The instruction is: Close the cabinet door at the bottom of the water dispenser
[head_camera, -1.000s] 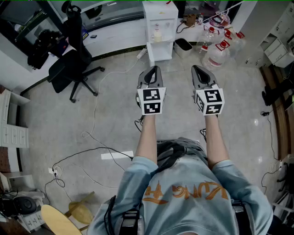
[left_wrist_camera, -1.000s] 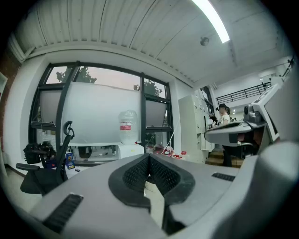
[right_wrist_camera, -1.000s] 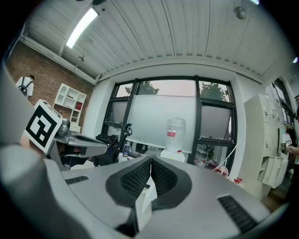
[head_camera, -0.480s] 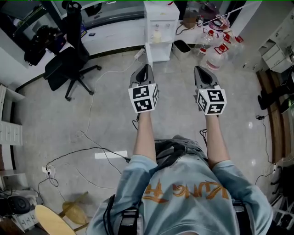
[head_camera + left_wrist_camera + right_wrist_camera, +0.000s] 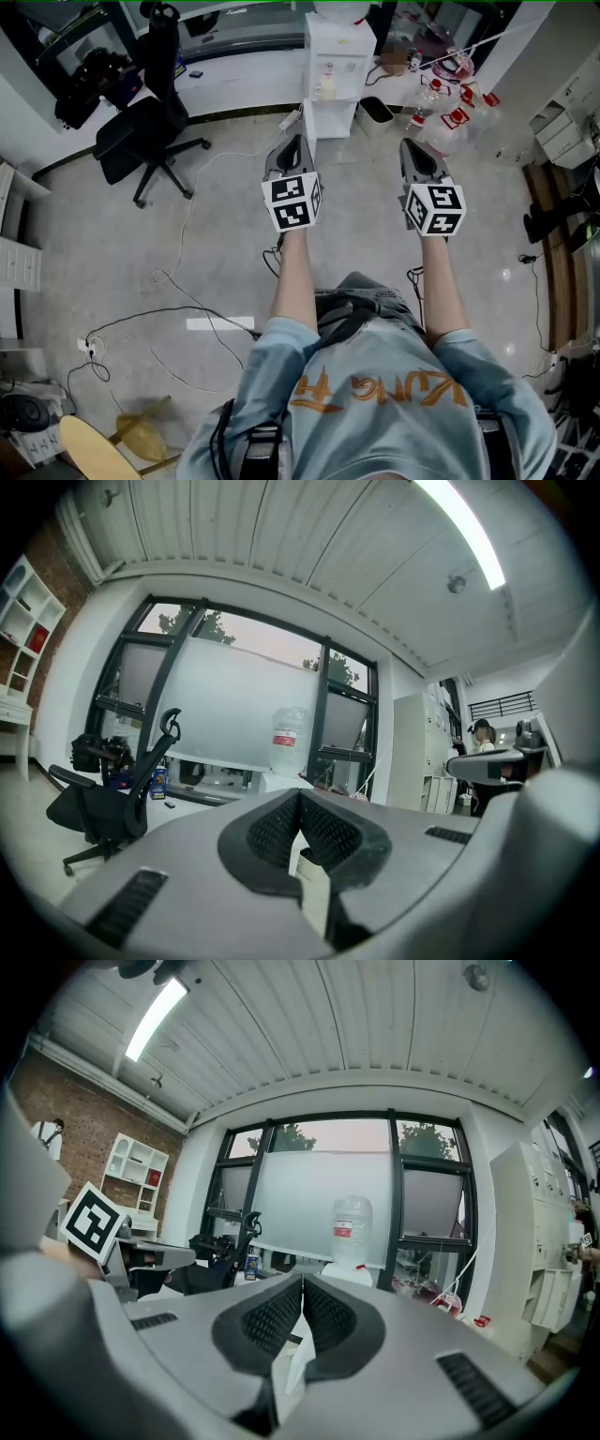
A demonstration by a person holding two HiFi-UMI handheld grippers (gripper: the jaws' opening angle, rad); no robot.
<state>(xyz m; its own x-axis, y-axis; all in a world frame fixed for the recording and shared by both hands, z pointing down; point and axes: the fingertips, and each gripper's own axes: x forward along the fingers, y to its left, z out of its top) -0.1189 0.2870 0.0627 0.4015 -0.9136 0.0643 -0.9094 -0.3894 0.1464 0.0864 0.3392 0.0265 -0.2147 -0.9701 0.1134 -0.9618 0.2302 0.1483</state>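
Dispenser (image 5: 333, 70) ahead; left gripper (image 5: 298, 141) jaws together; right gripper (image 5: 410, 144) jaws together

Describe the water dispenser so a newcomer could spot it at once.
Look along the window wall at the room's far end. The water dispenser stands on the floor there, between the black office chair and the red-capped jugs; it alone is a tall white box with a clear bottle upended on top.

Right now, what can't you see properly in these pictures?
- The cabinet door: head view, too small and far away to tell how wide it stands.
- Bottom of the water dispenser: left gripper view, hidden behind the left gripper.
- The bottle: head view, cut off by the top edge.
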